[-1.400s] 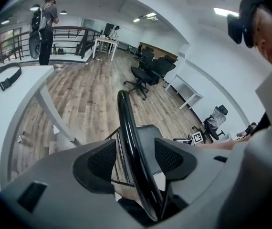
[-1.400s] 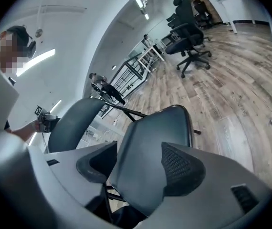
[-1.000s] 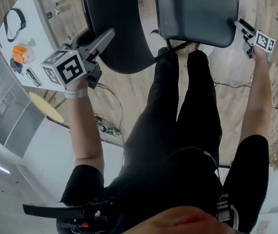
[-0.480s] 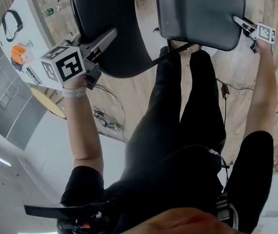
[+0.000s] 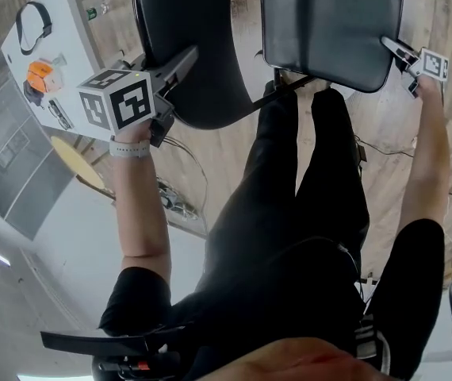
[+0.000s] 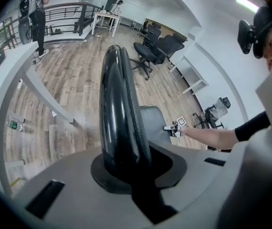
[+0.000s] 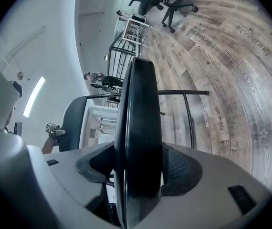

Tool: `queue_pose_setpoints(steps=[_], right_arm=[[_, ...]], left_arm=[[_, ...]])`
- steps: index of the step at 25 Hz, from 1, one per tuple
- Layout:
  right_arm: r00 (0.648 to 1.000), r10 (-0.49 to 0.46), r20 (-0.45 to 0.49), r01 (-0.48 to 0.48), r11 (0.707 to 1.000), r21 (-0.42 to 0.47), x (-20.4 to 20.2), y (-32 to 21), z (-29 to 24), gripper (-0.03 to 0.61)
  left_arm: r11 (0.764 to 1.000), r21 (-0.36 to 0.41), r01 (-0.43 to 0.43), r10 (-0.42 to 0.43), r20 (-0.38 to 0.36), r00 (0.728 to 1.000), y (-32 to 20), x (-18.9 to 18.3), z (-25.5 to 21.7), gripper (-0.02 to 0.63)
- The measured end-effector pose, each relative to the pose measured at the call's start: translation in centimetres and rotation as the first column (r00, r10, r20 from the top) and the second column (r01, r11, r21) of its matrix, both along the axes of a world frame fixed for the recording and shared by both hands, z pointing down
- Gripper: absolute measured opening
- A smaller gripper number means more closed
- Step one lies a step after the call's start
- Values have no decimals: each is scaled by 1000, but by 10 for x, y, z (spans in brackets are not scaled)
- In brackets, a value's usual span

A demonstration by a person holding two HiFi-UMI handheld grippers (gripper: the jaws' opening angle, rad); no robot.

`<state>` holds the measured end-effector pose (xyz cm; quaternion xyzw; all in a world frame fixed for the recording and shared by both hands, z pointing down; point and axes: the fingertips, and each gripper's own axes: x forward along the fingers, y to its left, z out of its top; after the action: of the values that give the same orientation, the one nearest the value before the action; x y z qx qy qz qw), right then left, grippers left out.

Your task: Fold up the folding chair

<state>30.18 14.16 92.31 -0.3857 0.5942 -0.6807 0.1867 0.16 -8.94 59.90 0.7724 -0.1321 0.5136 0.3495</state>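
Left claw (image 5: 183, 57) has just been closing and pinches the backrest (image 5: 198, 30) rim, right claw (image 5: 392, 48) just closing on the seat (image 5: 329, 22) edge, a panel each, likely to swing them together

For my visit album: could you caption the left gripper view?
Left tongs, just squeezed shut, grip the folding chair's black backrest edge-on above a wooden floor.

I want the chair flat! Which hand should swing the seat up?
Probably right. The right gripper has just been closing its jaws on the seat edge, ready to swing it. The left gripper has just closed on the backrest, which it can steady.
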Motion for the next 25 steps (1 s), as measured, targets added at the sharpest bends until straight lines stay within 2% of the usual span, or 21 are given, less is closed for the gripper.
queue_pose_setpoints(steps=[5,8,11,16,21,25], right_arm=[[999,-29,20,27,997,68,-22,-16,-49,267],[998,-58,22,56,995,77,-35,-25,-82,252],[994,-104,31,98,986,138,-56,-45,-116,227],[983,-174,61,155,959,239,-96,-78,-170,192],[966,-239,103,194,925,325,-152,-117,-216,153],[953,-287,96,232,897,377,-194,-155,-248,120]], left_arm=[[1000,-1,19,-19,32,999,-8,-11,-24,60],[1000,6,19,-19,37,999,-17,-18,-41,60],[1000,20,22,-23,39,999,-30,-32,-54,58],[999,38,21,-23,43,999,-47,-53,-72,58],[999,53,12,-14,49,999,-68,-84,-86,58],[997,68,20,-24,54,998,-83,-100,-100,58]])
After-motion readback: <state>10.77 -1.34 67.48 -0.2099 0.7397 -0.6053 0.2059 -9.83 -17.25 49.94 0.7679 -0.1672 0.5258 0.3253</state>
